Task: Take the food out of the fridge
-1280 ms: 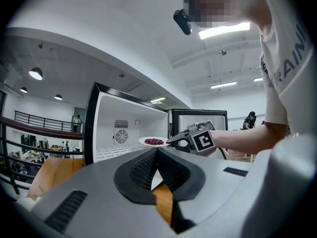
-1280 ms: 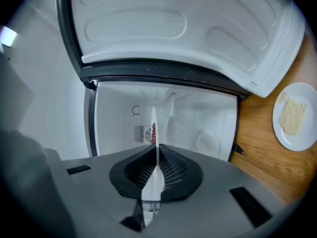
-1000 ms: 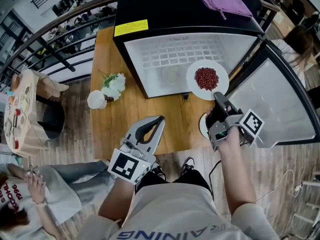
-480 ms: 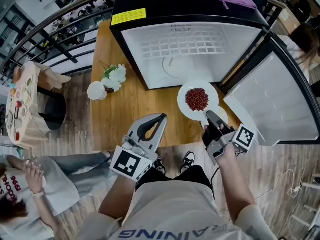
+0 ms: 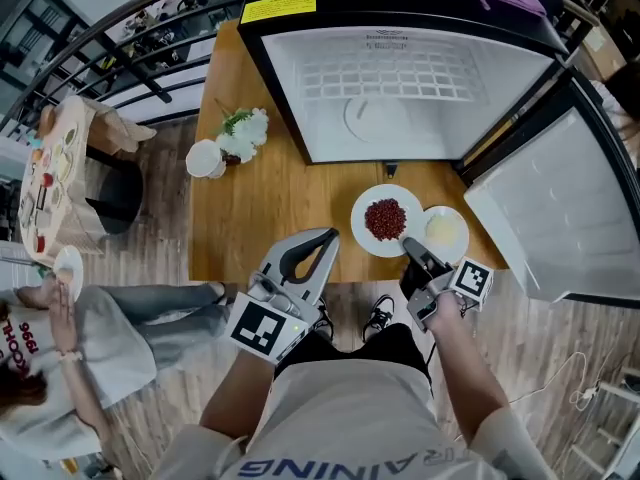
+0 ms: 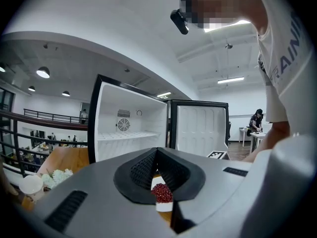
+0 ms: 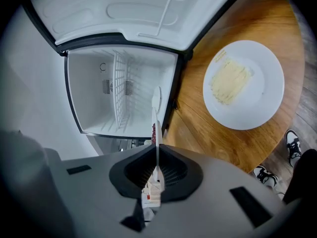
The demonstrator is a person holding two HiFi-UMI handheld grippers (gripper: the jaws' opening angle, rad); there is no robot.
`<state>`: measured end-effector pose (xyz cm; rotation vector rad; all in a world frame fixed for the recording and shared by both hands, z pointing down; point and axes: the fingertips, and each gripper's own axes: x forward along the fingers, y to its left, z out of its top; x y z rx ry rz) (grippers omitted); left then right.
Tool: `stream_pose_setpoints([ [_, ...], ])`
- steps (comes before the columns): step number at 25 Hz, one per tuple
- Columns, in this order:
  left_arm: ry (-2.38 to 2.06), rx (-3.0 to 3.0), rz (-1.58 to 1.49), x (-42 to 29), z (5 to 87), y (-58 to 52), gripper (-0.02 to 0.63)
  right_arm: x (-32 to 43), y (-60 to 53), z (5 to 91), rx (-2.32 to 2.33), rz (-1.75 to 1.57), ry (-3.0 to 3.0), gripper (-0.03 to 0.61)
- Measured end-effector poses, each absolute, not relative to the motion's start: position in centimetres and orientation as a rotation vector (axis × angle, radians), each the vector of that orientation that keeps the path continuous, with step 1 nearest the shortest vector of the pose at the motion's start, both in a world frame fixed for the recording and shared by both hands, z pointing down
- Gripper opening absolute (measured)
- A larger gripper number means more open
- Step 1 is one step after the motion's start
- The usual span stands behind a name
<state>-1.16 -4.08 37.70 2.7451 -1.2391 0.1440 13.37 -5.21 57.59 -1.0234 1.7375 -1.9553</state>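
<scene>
The right gripper (image 5: 409,245) pinched the near rim of the bean plate (image 5: 362,230) between its fingers, likely to keep it level so the beans (image 5: 385,218) stayed put. The plate was out of the fridge (image 5: 400,78), over the table's (image 5: 260,208) near edge, just beside a second plate (image 5: 461,220) toward the near right corner. Whether it rested on the wood was unclear. The left gripper (image 5: 322,238) hung empty by the near edge, fingers pressed together. A second earlier the bean plate was at the fridge mouth; it had since come down toward the person.
</scene>
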Motion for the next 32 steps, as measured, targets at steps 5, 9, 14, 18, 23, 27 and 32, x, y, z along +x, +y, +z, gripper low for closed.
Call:
stream_pose_setpoints([
  [5,-1.280,2.711,0.158,-2.2,38.3,-3.3,0.008,12.3,-4.2,61.0,-1.023,-2.011,1.739,0.033],
  [9,-1.288,2.715,0.173,-2.4,38.7,-2.9,0.008,12.2,-3.5,62.6,-1.034,-2.053,1.717,0.034],
  [14,-1.281,2.717,0.181,-2.2,38.8,-2.6,0.008,12.3,-3.0,64.4,-1.067,-2.081,1.679,0.032],
  [18,-1.272,2.716,0.192,-2.1,39.2,-2.4,0.008,12.3,-2.8,65.3,-1.076,-2.089,1.675,0.032],
  [23,-1.273,2.711,0.193,-2.2,39.3,-2.3,0.008,12.4,-2.5,66.1,-1.099,-2.103,1.656,0.033],
  [27,-1.266,2.714,0.218,-2.3,39.6,-2.1,0.008,12.3,-2.6,66.3,-1.111,-2.114,1.646,0.034],
  [32,-1.260,2.676,0.195,-2.0,39.3,-2.0,0.008,12.3,-2.7,66.6,-1.132,-2.152,1.617,0.034],
])
